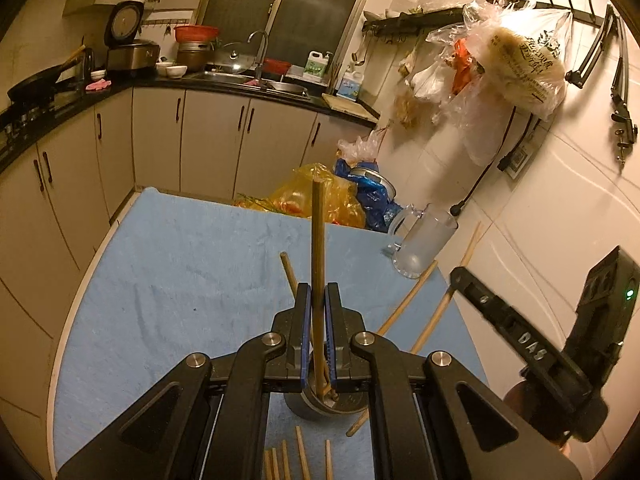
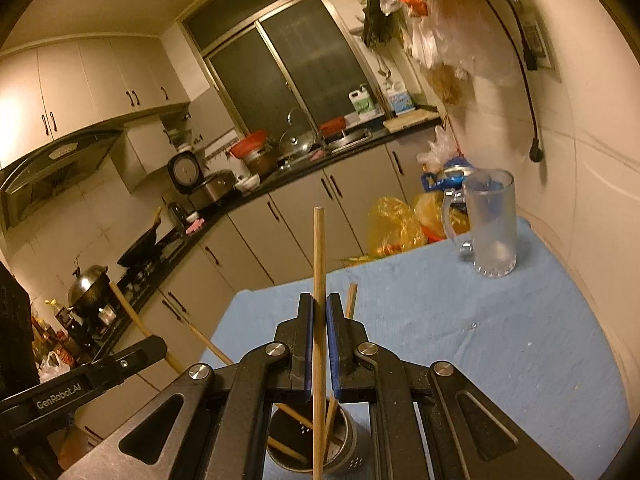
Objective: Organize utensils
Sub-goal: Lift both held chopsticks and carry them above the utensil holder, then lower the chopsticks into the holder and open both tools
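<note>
My left gripper (image 1: pixel 318 296) is shut on a wooden chopstick (image 1: pixel 318 240) that stands upright, its lower end inside the metal utensil cup (image 1: pixel 316 404) below the jaws. My right gripper (image 2: pixel 319 306) is shut on another upright chopstick (image 2: pixel 319 256), its lower end in the same perforated metal cup (image 2: pixel 344 444), which holds several chopsticks. Loose chopsticks (image 1: pixel 404 304) lean out over the blue cloth (image 1: pixel 180 280), and several more (image 1: pixel 302 458) lie flat at the near edge. The right gripper body (image 1: pixel 560 344) shows at the right of the left wrist view.
A frosted glass mug (image 1: pixel 424 240) (image 2: pixel 490 224) stands at the table's far right corner by the tiled wall. Yellow and blue plastic bags (image 1: pixel 332 196) sit beyond the far edge. Kitchen counter, sink and cabinets (image 1: pixel 208 136) lie behind. Bags hang on the wall (image 1: pixel 512 64).
</note>
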